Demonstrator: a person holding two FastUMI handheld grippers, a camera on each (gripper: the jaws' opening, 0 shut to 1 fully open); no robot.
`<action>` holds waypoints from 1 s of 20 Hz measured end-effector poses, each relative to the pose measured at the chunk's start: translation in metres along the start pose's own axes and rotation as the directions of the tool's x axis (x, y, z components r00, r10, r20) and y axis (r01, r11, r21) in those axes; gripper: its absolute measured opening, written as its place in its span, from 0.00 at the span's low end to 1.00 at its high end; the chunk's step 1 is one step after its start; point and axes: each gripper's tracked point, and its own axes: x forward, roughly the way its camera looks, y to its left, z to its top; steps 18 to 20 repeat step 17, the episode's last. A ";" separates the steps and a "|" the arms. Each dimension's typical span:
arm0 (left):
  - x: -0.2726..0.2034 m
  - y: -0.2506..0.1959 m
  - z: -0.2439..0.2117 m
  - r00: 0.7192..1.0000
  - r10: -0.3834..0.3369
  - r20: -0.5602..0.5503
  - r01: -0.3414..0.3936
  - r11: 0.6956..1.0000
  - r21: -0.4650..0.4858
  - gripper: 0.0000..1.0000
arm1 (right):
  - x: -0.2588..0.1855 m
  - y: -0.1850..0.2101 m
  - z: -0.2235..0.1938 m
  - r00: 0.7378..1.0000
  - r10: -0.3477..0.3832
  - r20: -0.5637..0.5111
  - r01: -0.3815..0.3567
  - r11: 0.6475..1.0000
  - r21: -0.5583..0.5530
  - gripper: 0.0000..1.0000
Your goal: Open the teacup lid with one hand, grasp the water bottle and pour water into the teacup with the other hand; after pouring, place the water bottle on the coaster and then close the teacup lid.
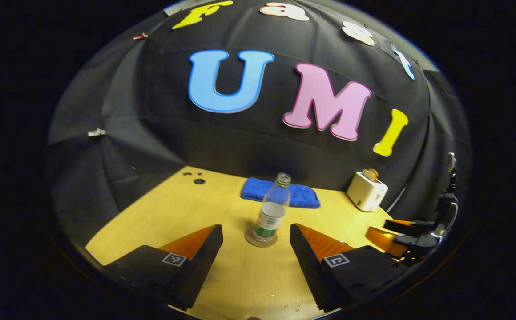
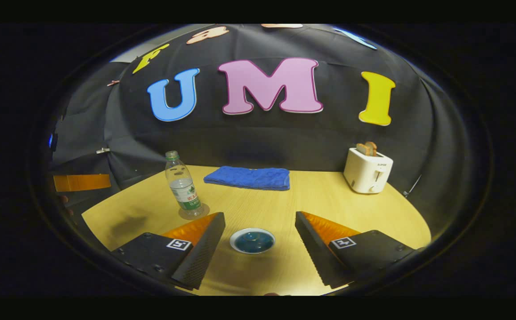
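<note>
Standing upright on the coaster (image 1: 261,239), the water bottle (image 1: 272,208) has no cap on its neck and sits just ahead of the left gripper (image 1: 256,240), whose jaws are spread wide with nothing between them. The right gripper (image 2: 260,240) is likewise wide open and empty, with the teacup (image 2: 252,240) resting on the table (image 2: 311,195) between its fingers and slightly ahead of them. Judged from this layout, the bottle is placed and the remaining step appears to be the lid. Risk: the open neck means any knock from a jaw edge would tip the bottle and spill water across the table toward the blue cloth (image 2: 247,177). A steep or off-centre descent over the teacup could push it sideways. Whether the round blue top of the teacup is a seated lid or the water surface cannot be determined. The bottle's water level is unclear, and the toaster (image 2: 367,170) stands well apart.
</note>
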 end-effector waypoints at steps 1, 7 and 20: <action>-0.015 0.004 0.005 0.999 0.039 0.014 -0.039 0.999 0.001 0.95 | -0.010 -0.002 0.011 1.000 0.002 0.006 -0.002 1.000 0.006 0.98; -0.075 -0.023 0.057 0.988 0.109 0.105 -0.105 0.993 -0.048 0.95 | -0.072 0.004 0.066 0.996 0.068 0.056 -0.063 0.995 -0.080 0.98; -0.111 -0.083 0.048 0.995 -0.022 0.096 0.018 0.999 0.049 0.95 | -0.138 0.023 0.058 0.999 0.028 0.041 -0.026 0.999 -0.036 0.97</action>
